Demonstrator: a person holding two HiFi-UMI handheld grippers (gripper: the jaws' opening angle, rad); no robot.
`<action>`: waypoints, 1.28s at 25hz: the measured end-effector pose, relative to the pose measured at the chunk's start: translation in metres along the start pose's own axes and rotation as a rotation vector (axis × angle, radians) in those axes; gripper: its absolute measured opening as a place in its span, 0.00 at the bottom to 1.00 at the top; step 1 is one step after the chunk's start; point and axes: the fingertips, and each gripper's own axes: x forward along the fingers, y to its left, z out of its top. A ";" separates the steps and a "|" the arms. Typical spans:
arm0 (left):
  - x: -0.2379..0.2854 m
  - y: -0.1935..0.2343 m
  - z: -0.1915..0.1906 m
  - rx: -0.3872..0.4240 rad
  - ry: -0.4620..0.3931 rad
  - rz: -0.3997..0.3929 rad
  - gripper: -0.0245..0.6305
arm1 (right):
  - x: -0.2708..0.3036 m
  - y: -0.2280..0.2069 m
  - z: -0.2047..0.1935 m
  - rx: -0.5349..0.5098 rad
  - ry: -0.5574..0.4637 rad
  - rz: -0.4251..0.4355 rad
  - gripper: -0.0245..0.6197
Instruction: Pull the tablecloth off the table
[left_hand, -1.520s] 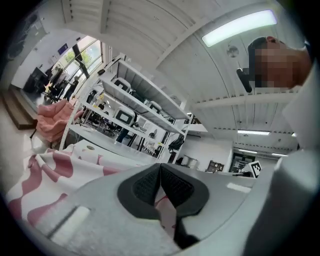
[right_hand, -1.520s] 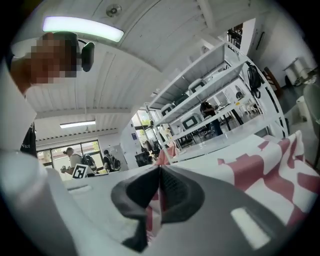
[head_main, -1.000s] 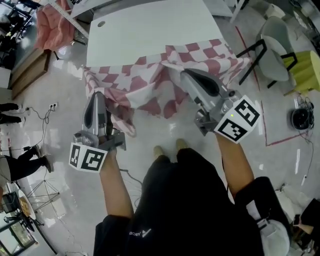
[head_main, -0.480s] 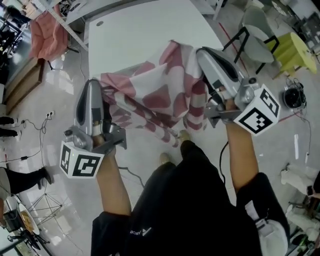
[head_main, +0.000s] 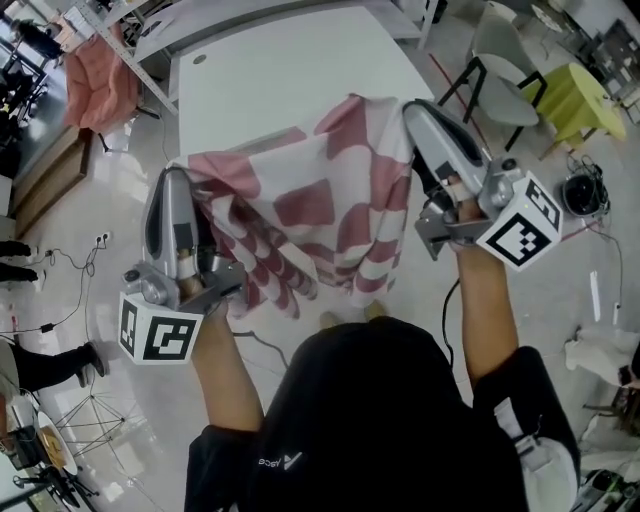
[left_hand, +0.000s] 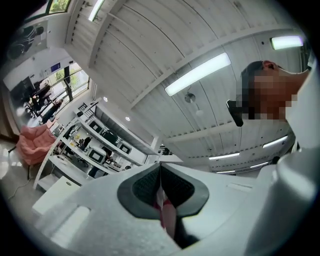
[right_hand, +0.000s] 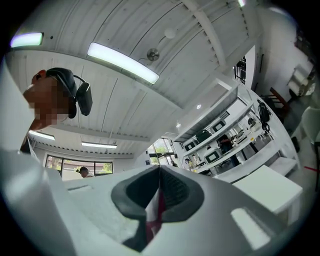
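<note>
Grey-shelled, the left gripper (head_main: 172, 182) and the right gripper (head_main: 413, 110) were each clamped tight on a pinch of the tablecloth (head_main: 320, 215). Both gripper views showed a sliver of red-and-white fabric nipped between the closed jaws. Compared with a second before, both grippers had been raised and drawn back toward the person (head_main: 360, 420). The cloth, which had then still draped the near edge of the table (head_main: 270, 80), now hung between them. It seemed clear of the tabletop, though its upper hem overlapped that edge in the head view, so a last touch could not be ruled out. By that reading the pull was all but finished. The cloth looked thin and limp: taut along the top, bunched into folds under the left gripper, its lower edge dangling above the floor (head_main: 110, 200). Beyond it stretched the white tabletop.
</note>
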 end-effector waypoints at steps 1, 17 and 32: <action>-0.001 0.002 -0.004 -0.004 0.006 0.009 0.05 | -0.001 -0.003 -0.003 -0.002 0.008 -0.005 0.05; 0.004 -0.012 -0.068 -0.090 0.068 0.037 0.05 | -0.053 -0.047 -0.029 -0.006 0.070 -0.100 0.05; 0.012 -0.041 -0.083 -0.110 0.082 -0.011 0.05 | -0.083 -0.047 -0.028 -0.038 0.086 -0.144 0.05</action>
